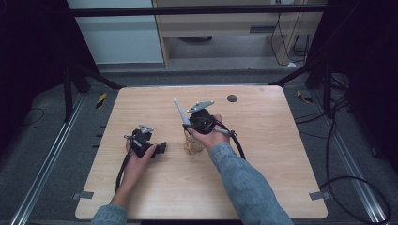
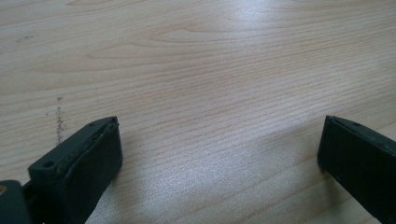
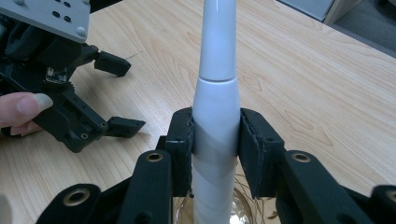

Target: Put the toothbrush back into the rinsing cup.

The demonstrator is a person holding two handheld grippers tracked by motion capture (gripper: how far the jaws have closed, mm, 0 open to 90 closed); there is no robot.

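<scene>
- right gripper (image 3: 215, 140) is clamped on a white whisk handle (image 3: 215, 79), pads tight on both sides; the wire whisk head (image 1: 192, 146) rests on the wooden table (image 1: 263, 178), handle tilted up and away.
- left gripper (image 1: 159, 149) sits just left of the whisk, jaws spread wide over bare table, holding nothing.
- step in hand: looks like whisk grasped, not yet carried anywhere.
- next move likely needs a firm grip and a clean lift so the wire head clears the table without the handle slipping.
</scene>
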